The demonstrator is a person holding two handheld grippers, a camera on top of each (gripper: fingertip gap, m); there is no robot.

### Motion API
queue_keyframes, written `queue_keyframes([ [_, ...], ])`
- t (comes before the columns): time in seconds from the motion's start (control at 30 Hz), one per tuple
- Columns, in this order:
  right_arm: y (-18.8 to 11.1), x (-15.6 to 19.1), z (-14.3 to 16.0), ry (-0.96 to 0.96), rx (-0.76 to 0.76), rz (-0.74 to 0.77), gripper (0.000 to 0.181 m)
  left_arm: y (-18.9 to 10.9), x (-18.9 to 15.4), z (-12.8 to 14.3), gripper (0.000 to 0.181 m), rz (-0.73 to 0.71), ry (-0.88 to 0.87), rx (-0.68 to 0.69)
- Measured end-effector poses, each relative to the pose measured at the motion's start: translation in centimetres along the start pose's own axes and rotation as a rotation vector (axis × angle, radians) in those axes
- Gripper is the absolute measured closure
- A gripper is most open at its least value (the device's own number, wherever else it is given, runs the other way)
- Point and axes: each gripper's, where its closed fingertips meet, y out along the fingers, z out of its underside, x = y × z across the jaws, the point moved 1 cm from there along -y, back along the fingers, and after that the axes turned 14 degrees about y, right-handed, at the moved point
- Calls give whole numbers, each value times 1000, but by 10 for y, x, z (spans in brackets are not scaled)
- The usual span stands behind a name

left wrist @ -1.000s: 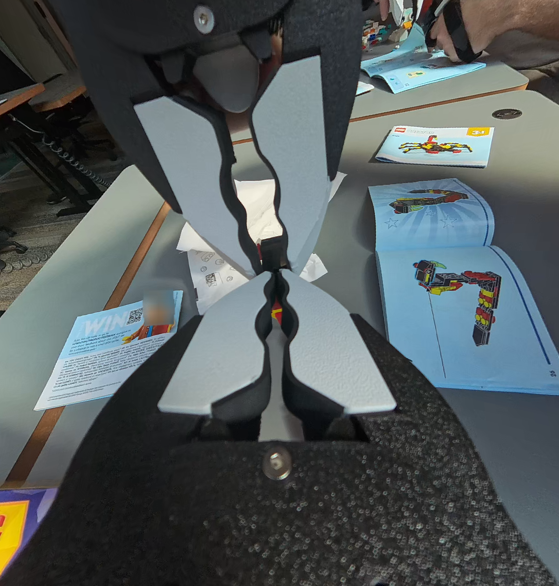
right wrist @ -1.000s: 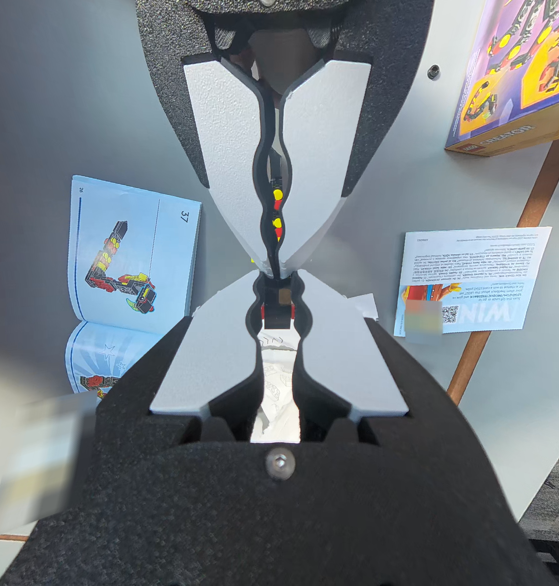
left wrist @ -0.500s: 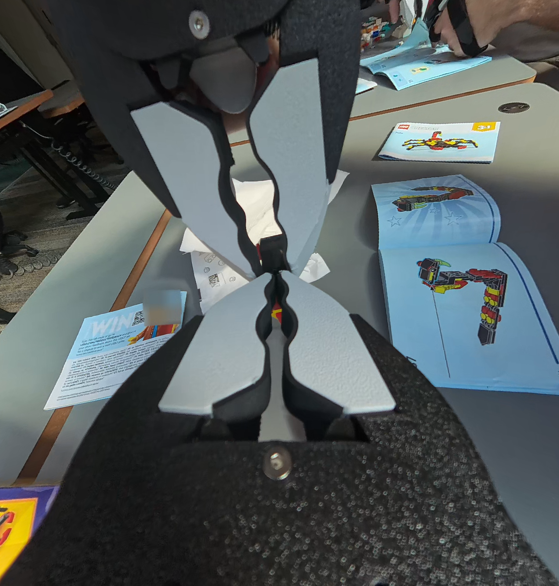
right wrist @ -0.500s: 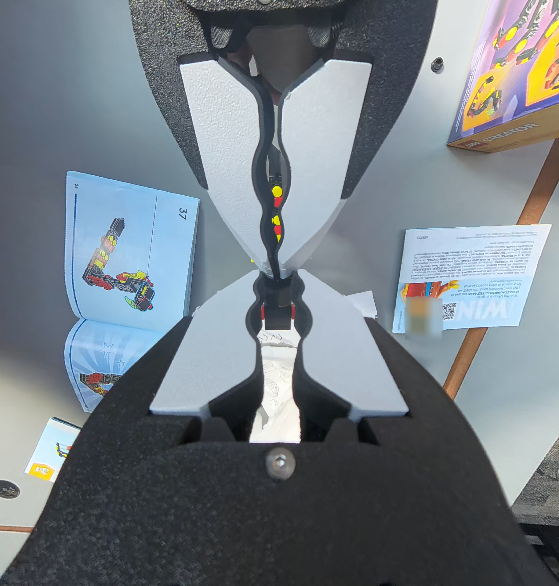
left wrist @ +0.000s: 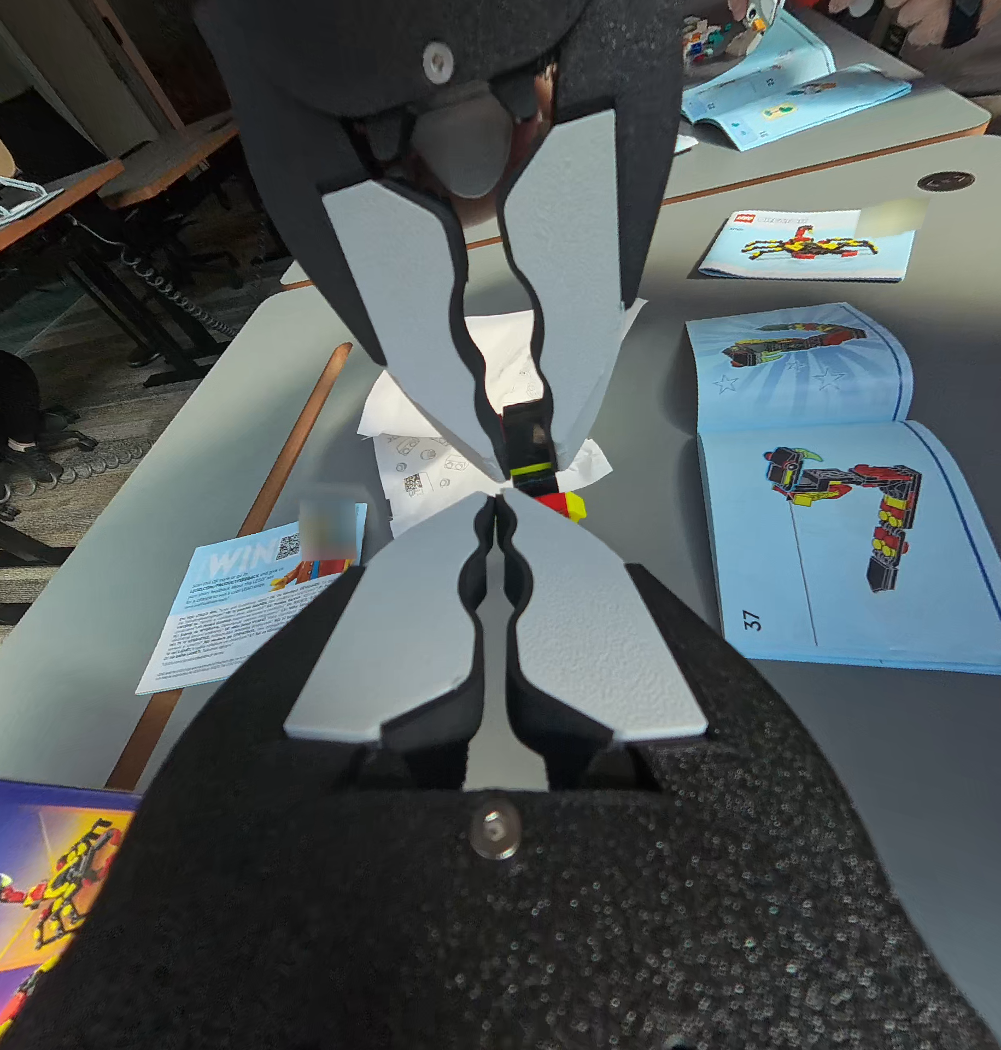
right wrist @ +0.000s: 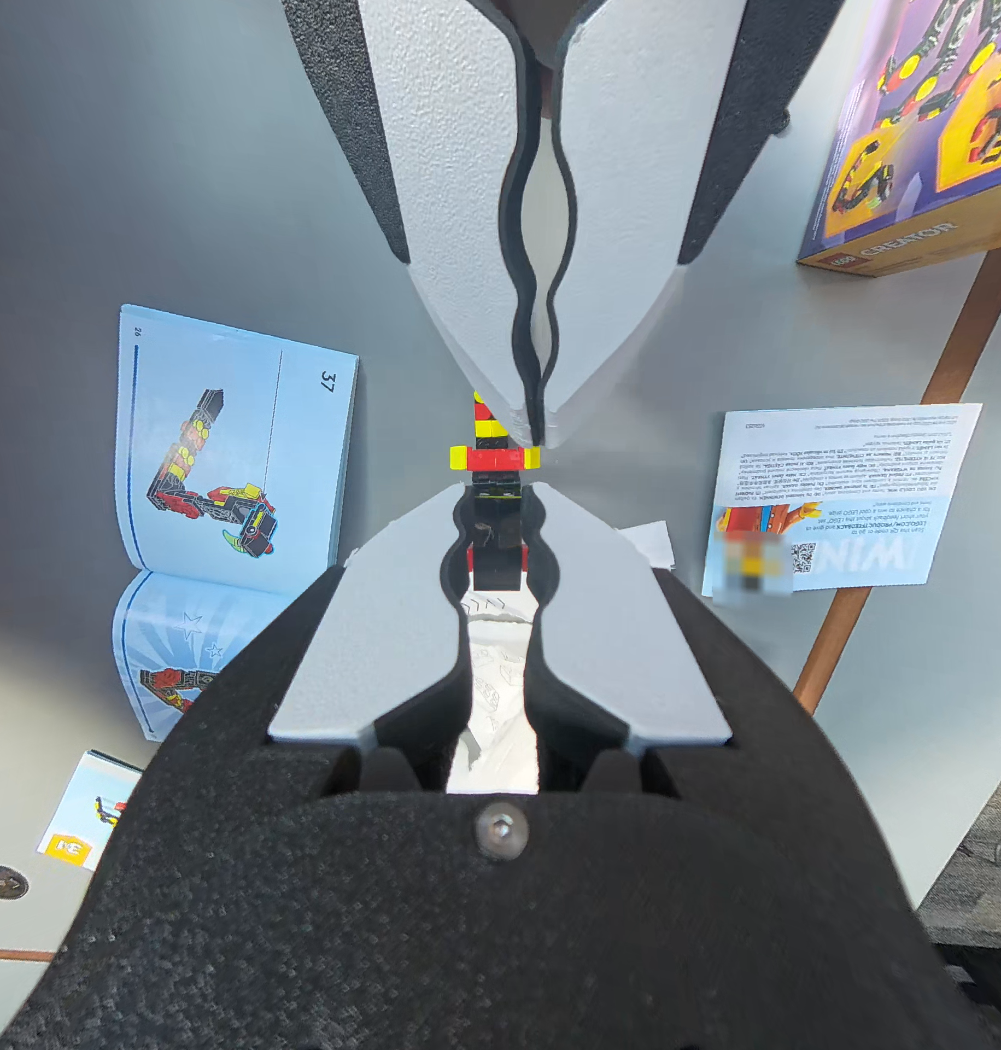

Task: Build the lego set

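A small black, red and yellow lego model [right wrist: 495, 457] is held above the grey table. My right gripper [right wrist: 498, 486] is shut on its black end, and a red bar with yellow ends shows just past the fingertips. My left gripper [left wrist: 498, 499] faces it tip to tip, with its jaws closed and nothing between them. In the right wrist view the left gripper [right wrist: 535, 434] has its tips right beside the model's striped far end. In the left wrist view the right gripper [left wrist: 529, 466] comes down from above with the model [left wrist: 529, 454] in it.
An open blue instruction booklet [left wrist: 827, 511] lies on the table and also shows in the right wrist view [right wrist: 225, 454]. There is a small booklet [left wrist: 804, 244], a blue flyer [left wrist: 242, 591], torn white paper bags [left wrist: 430, 454], the set's box [right wrist: 929, 125], and a person's hands at the far table [left wrist: 941, 28]. My left and right fingertips are right by each other. Left tips and right tips are each some 20 cm from the blue flyer [left wrist: 242, 591]. It turns up in the right wrist view [right wrist: 852, 511] as well.
My left gripper has let go of the model and closed empty beside it. The two grippers have drawn a little apart, so more of the model shows in the right gripper.
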Motion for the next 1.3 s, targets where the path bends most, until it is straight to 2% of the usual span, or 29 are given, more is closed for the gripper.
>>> queue_keyframes([
  [0.03, 0, 0, 0, 0, 5, 1, 166, 0, 0, -2, 181, 2, -4, -9],
  [0.23, 0, -2, 1, -2, 23, 22, 165, 9, -7, -4, 181, 29, -1, -14],
  [0.33, -1, -6, 3, 21, 19, 41, 154, 12, -10, -2, 181, 37, 1, -2],
  [0.47, 0, -3, 3, 19, 8, 35, 152, 15, -11, -1, 181, 42, 8, 12],
  [0.57, -10, -5, -4, 37, -37, 44, 144, 11, -7, -2, 181, 25, 7, 11],
  [0.63, -28, -2, -7, 59, -98, 43, 142, 5, -3, -3, 181, 5, 20, 22],
  [0.73, -90, 4, -9, 151, -369, 53, 140, -21, 18, -21, 176, -95, 5, -24],
  [0.83, -178, 13, 6, 270, -747, 162, 140, -64, 46, -64, 164, -242, -81, -259],
  [0.93, -289, 32, 39, 406, -1242, 366, 143, -119, 76, -118, 154, -366, -140, -556],
  [1.0, -369, 63, 70, 453, -1578, 500, 146, -164, 102, -158, 145, -431, -190, -725],
  [1.03, -404, 84, 85, 461, -1699, 566, 147, -187, 112, -181, 139, -439, -200, -788],
  [1.1, -466, 126, 109, 447, -1810, 767, 147, -232, 131, -230, 128, -471, -165, -846],
  [1.17, -519, 176, 118, 382, -1844, 974, 147, -279, 147, -280, 123, -527, -112, -890],
  [1.23, -563, 221, 121, 351, -1873, 1100, 147, -328, 160, -325, 122, -589, -80, -946],
  [1.3, -603, 265, 118, 324, -1904, 1186, 146, -373, 172, -359, 122, -671, -50, -961],
])
